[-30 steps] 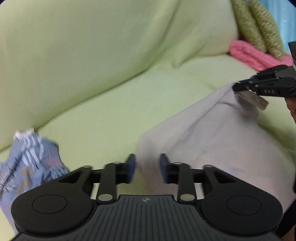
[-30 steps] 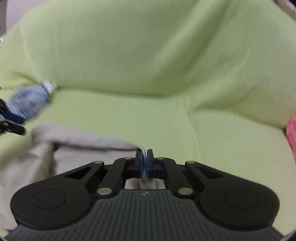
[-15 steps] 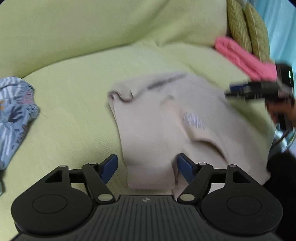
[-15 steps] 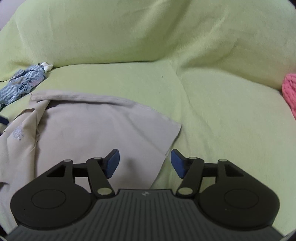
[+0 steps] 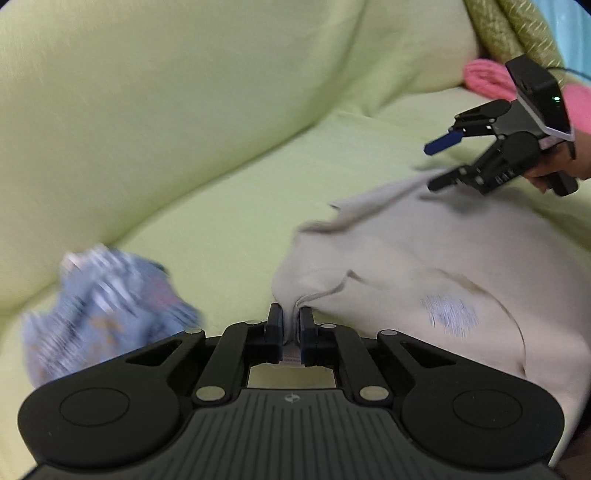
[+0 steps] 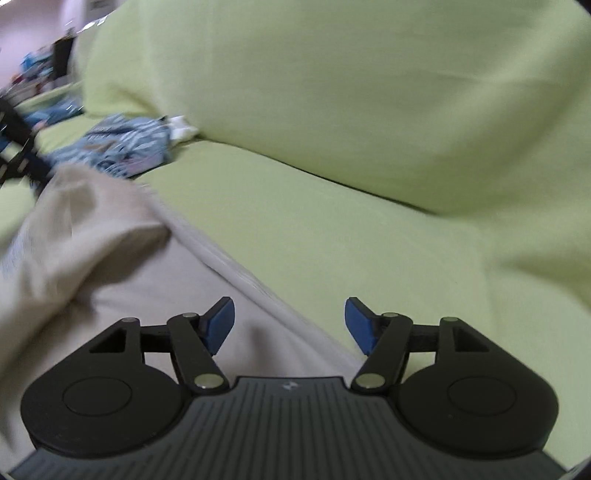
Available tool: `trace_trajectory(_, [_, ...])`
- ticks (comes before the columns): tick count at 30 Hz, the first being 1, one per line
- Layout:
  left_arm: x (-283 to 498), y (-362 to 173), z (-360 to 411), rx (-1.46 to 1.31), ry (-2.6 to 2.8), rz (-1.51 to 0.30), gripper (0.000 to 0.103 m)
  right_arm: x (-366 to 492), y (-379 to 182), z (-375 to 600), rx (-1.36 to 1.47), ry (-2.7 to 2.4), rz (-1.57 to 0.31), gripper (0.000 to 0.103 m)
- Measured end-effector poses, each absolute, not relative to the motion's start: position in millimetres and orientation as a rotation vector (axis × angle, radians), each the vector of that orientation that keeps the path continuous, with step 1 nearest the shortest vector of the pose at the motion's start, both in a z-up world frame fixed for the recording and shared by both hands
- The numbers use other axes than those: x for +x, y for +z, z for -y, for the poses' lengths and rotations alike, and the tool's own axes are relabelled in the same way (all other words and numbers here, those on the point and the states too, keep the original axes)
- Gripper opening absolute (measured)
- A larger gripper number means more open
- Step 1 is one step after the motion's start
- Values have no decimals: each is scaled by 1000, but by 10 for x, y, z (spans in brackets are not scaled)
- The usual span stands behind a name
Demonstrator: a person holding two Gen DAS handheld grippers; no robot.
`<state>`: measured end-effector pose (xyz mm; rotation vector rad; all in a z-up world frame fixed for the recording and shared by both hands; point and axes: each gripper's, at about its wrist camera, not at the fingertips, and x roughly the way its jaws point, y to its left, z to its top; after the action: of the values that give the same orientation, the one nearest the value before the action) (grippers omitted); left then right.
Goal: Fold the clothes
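Two grippers at work: left gripper (image 5: 291,325) just snapped shut, pinching the shirt (image 5: 424,273) edge right at its tips. Right gripper (image 6: 290,325) just spread wide, nothing gripped, shirt hem lying under its fingers. Re-gripping before a fold, by the look. Next: clamp right onto that hem, then lift together. One shirt, one blue garment (image 5: 107,299) off left, one pink item (image 5: 487,75), two cushions (image 5: 517,33).

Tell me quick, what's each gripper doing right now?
Left gripper: just closed, pinching the beige garment.
Right gripper: open, just widened, holding nothing, above the garment's edge.
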<state>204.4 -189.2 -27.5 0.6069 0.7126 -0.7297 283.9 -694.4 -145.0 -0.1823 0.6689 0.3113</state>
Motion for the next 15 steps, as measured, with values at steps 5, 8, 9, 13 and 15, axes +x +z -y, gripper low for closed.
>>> trace_trajectory(5, [2405, -180, 2065, 721, -693, -648, 6, 3208, -1582, 6886, -149, 364, -740, 28])
trace_trajectory(8, [2672, -184, 2243, 726, -667, -622, 6, 3215, -1563, 7053, -52, 314, -740, 0])
trace_trajectory(9, [2766, -184, 2309, 718, -666, -617, 7, 3164, -1519, 7107, -44, 280, -720, 0])
trace_trajectory(13, [3003, -240, 2677, 679, -705, -594, 30, 2933, -1355, 7416, -36, 52, -665, 0])
trace_trajectory(15, [3049, -282, 2821, 640, -716, -608, 46, 2854, -1329, 7586, -38, -71, -667, 0])
